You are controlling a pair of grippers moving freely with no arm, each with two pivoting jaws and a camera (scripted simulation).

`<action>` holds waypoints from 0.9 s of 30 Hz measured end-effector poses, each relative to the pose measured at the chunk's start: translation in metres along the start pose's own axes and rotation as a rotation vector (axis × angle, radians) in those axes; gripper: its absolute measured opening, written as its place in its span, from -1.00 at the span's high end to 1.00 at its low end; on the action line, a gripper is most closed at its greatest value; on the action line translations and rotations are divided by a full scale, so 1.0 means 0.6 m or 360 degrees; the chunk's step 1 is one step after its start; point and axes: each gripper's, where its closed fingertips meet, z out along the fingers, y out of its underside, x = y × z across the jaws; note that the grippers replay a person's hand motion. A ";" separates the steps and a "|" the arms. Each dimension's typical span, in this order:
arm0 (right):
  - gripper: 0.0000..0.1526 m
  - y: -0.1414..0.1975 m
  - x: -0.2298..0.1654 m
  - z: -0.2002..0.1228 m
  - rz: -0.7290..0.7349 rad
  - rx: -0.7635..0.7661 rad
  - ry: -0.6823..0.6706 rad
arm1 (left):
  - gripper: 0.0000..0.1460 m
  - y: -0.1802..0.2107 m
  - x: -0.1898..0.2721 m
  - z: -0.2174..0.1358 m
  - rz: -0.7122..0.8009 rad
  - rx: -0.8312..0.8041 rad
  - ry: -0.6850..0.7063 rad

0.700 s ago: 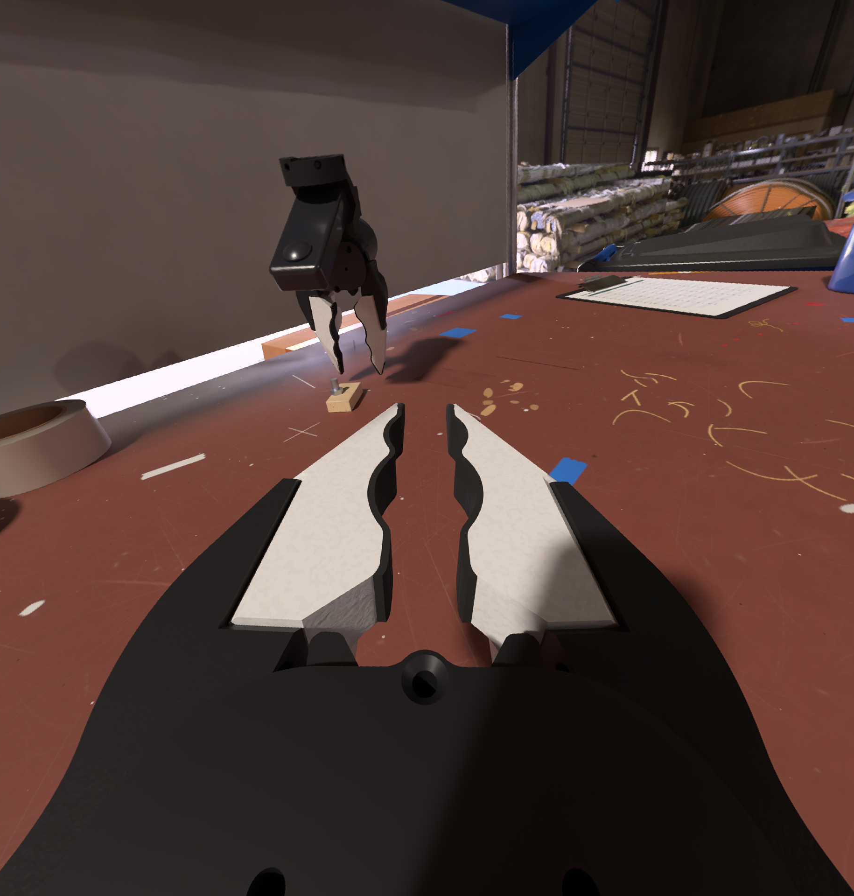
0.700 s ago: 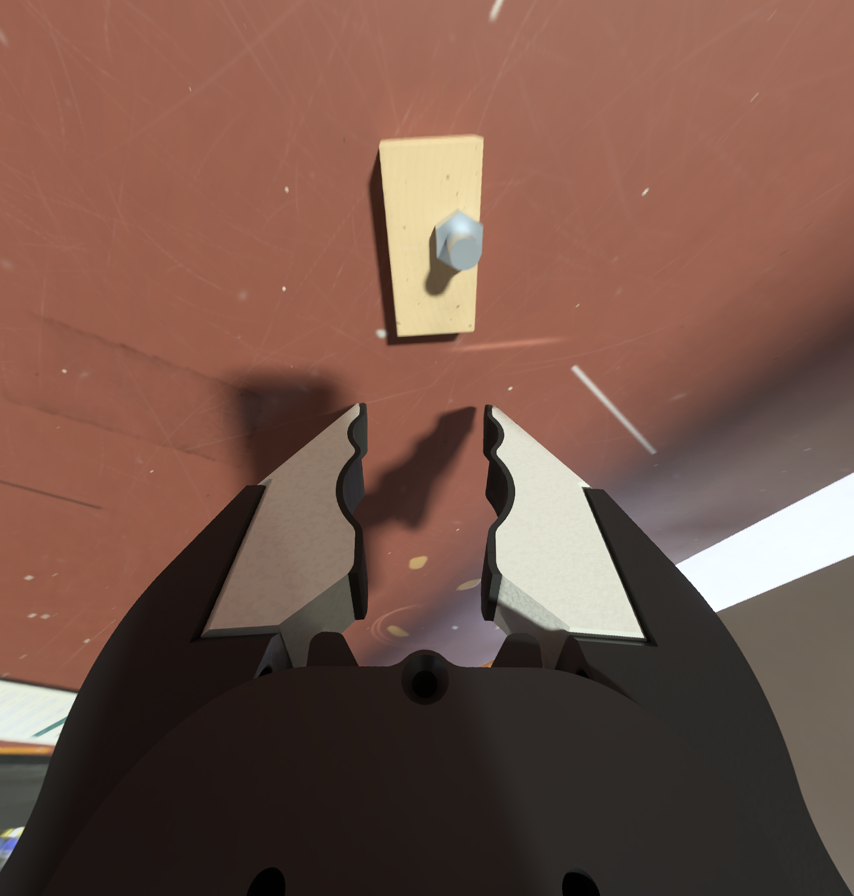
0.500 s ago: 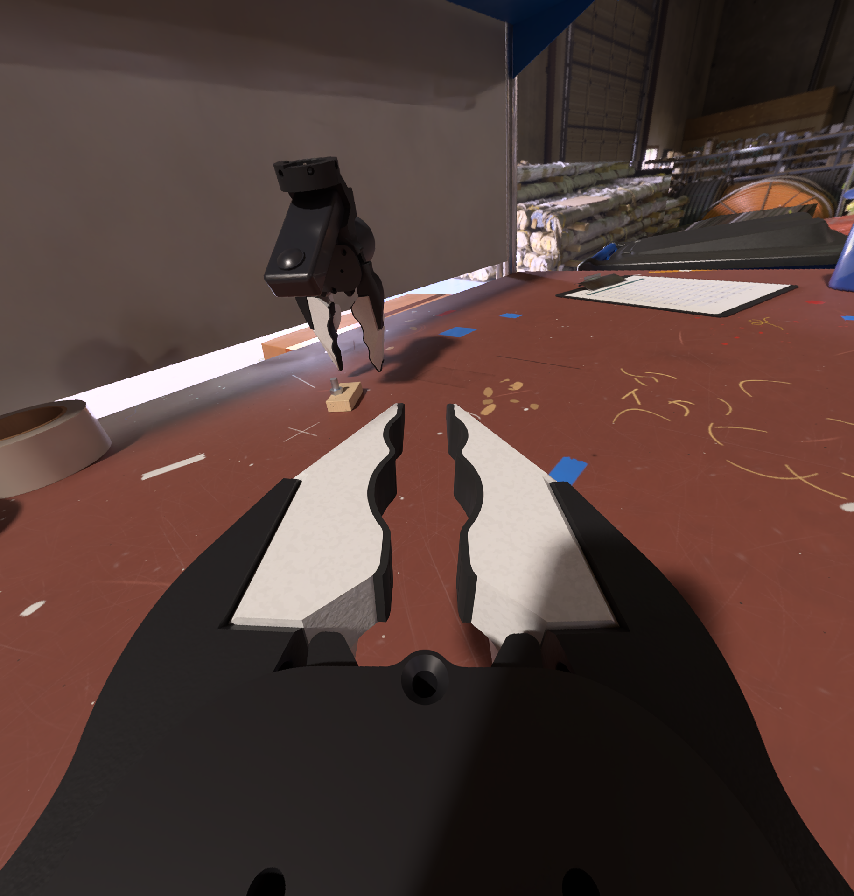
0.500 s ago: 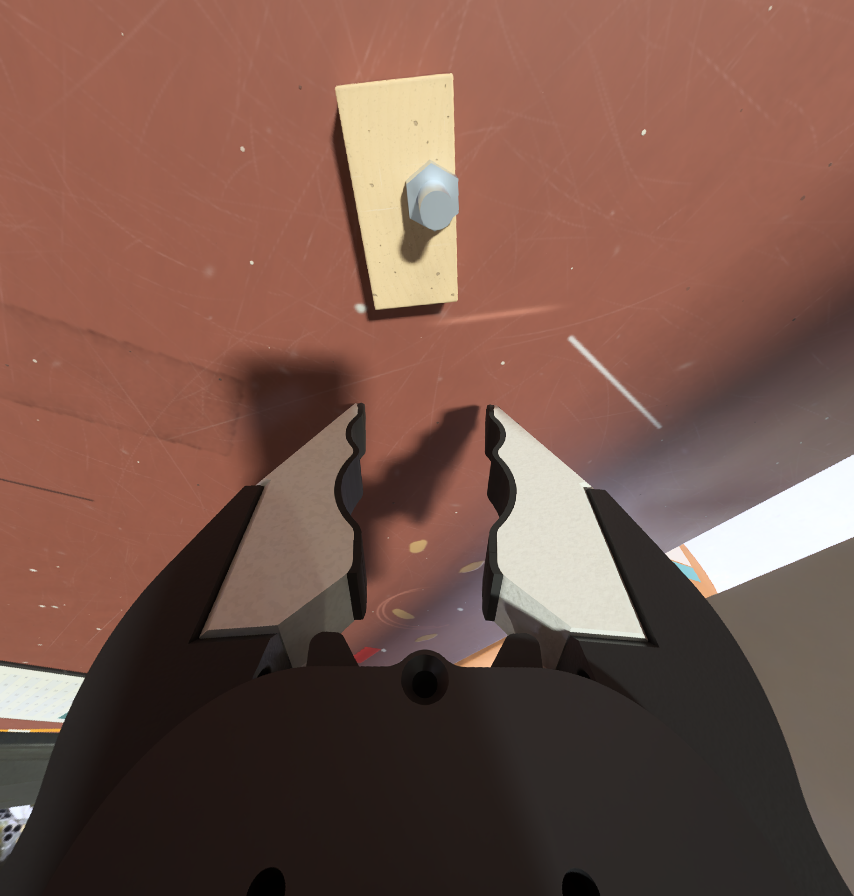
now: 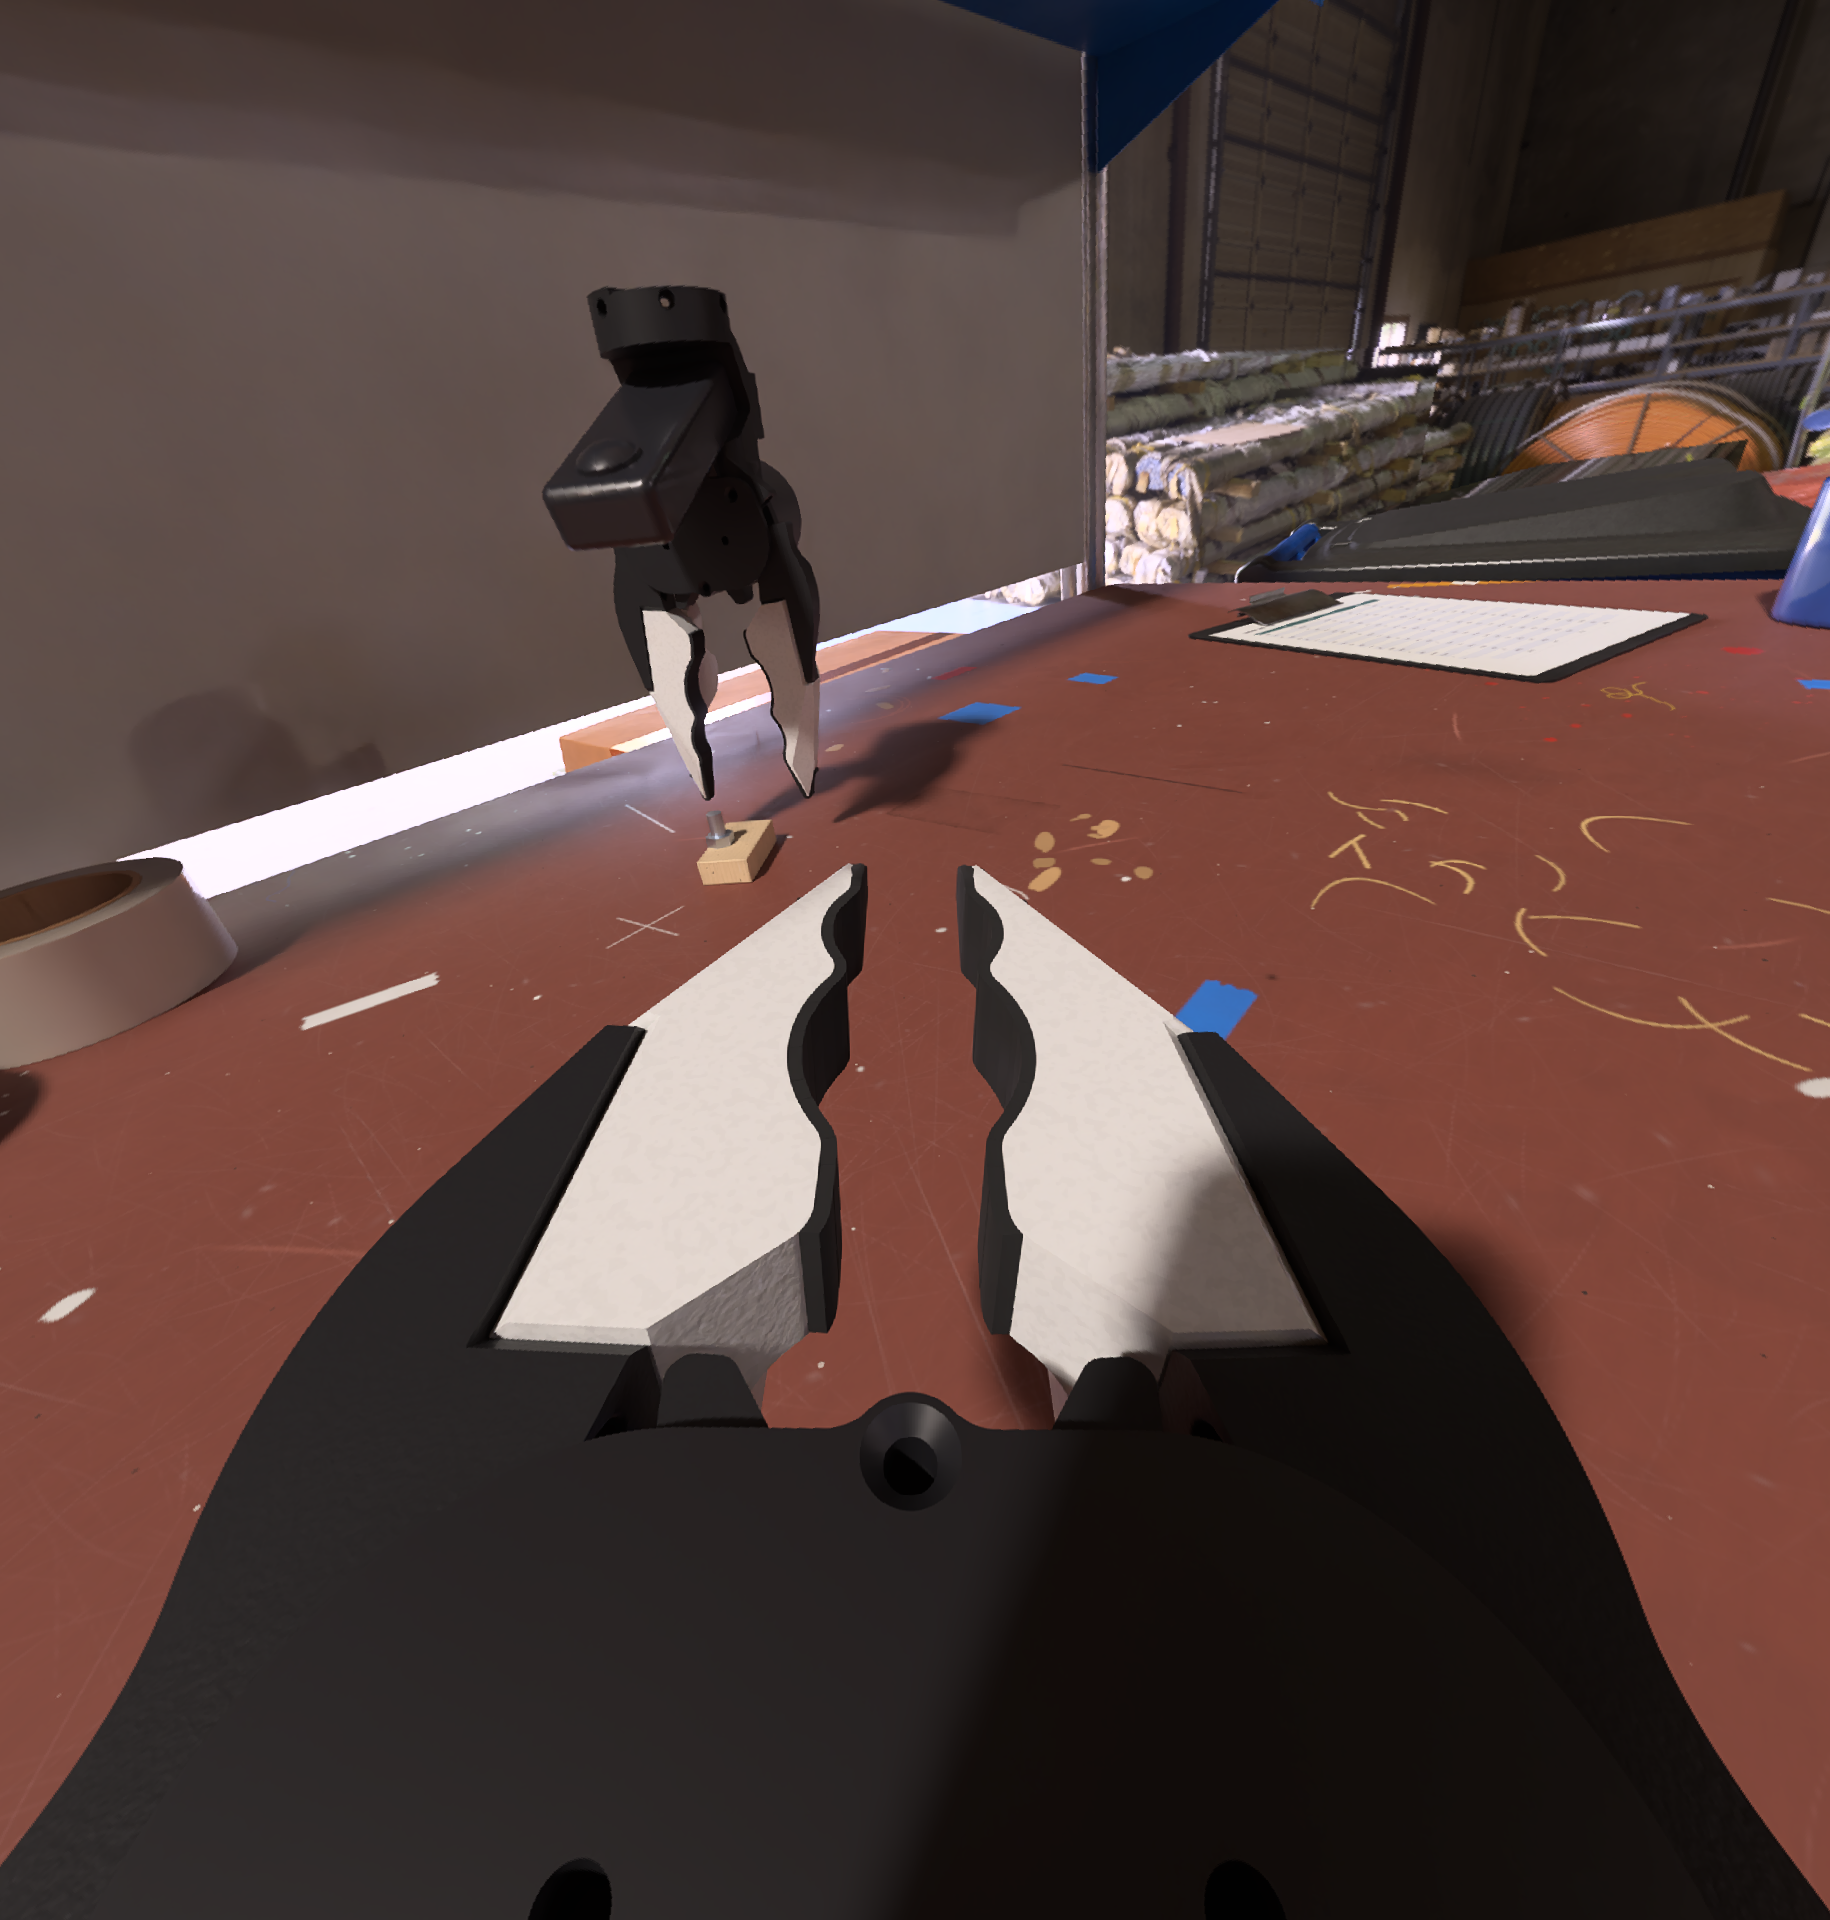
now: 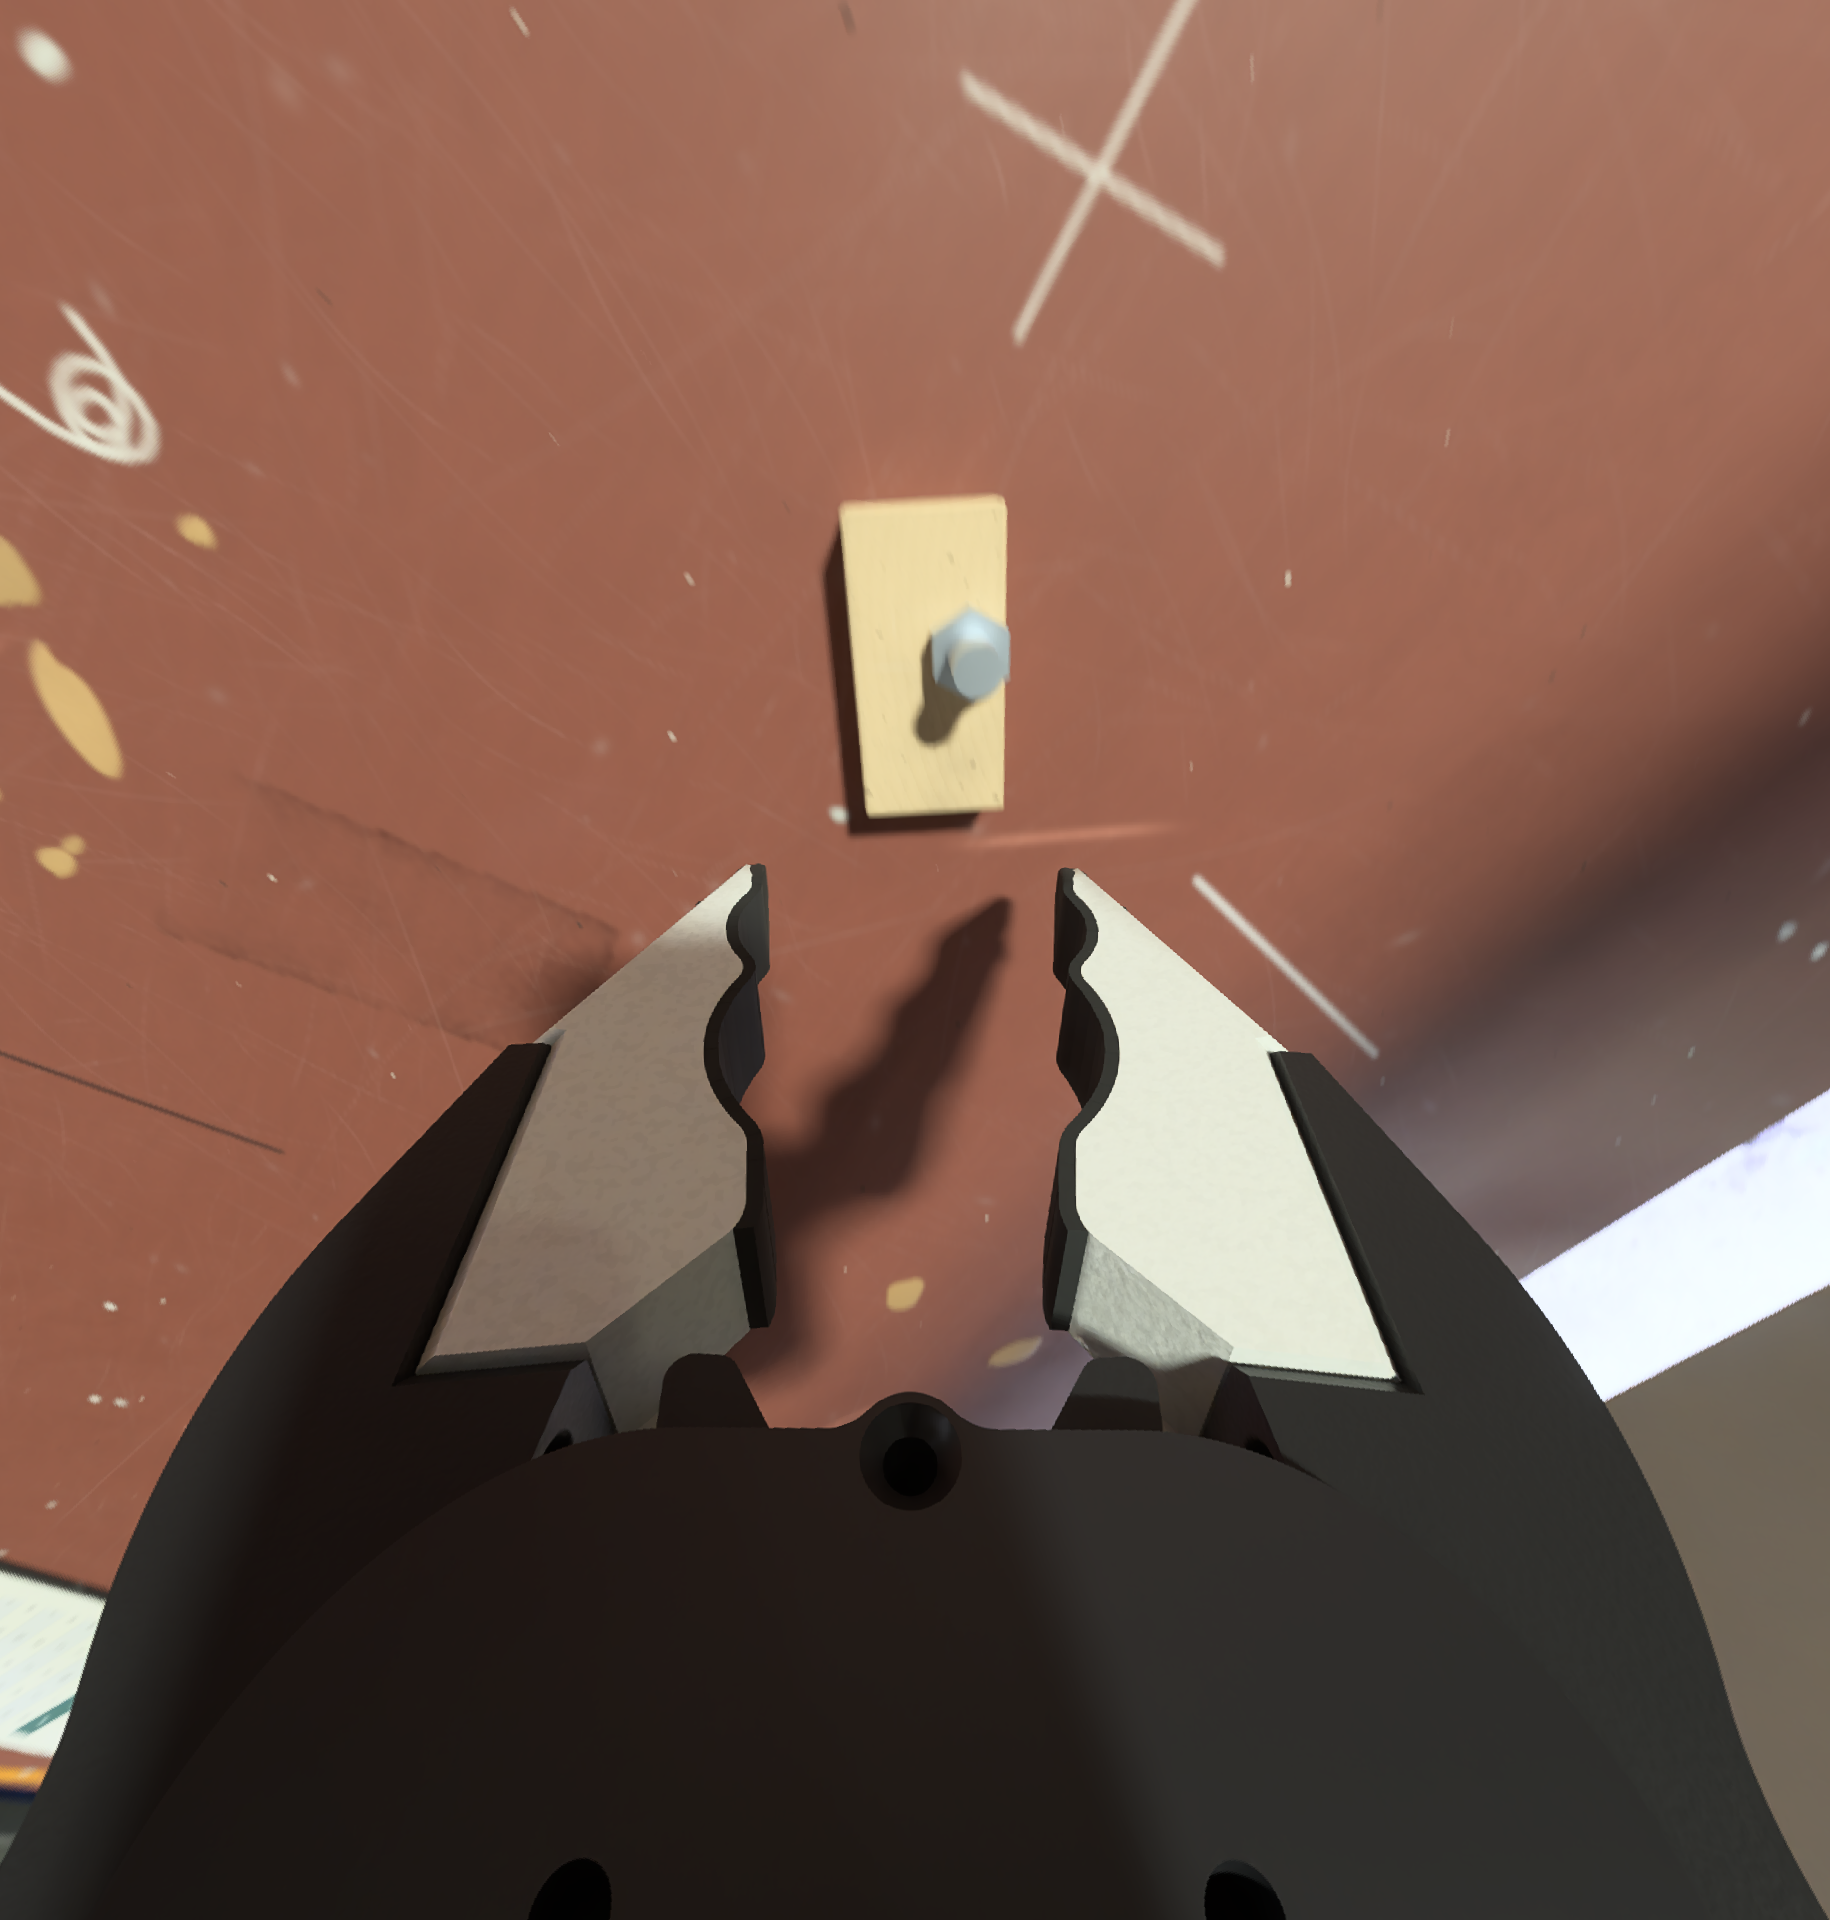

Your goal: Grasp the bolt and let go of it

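The bolt [image 6: 971,655] stands upright on a wood block [image 6: 926,727], near the block's edge. The right gripper [image 6: 911,873] hangs just above it, fingers spread and empty. Best to centre over the bolt, descend straight, then close gently. The left gripper [image 5: 911,873], well short of the block, is slightly parted and idle.

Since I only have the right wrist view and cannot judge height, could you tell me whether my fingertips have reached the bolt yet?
Observer: No. In the left wrist view the right gripper hangs open above the bolt, with a clear gap.
Operator: Is the other gripper nearby?
Observer: The left gripper is open and empty, short of the wooden block.
Operator: Anything else close?
Observer: A tape roll lies well off to the side.
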 end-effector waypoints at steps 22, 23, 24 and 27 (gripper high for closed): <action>0.90 -0.048 0.031 0.001 -0.0053 0.0208 0.0224 | 0.77 0.000 0.000 0.000 0.0000 -0.0001 -0.0001; 0.90 -0.047 0.031 0.000 -0.0044 0.0217 0.0225 | 0.77 0.000 0.000 0.000 0.0000 -0.0001 -0.0001; 0.90 -0.045 0.031 -0.001 -0.0036 0.0221 0.0225 | 0.77 0.000 0.000 0.000 0.0000 -0.0001 -0.0001; 0.90 -0.038 0.028 -0.002 -0.0026 0.0215 0.0224 | 0.77 -0.001 0.000 0.000 -0.0001 0.0000 -0.0001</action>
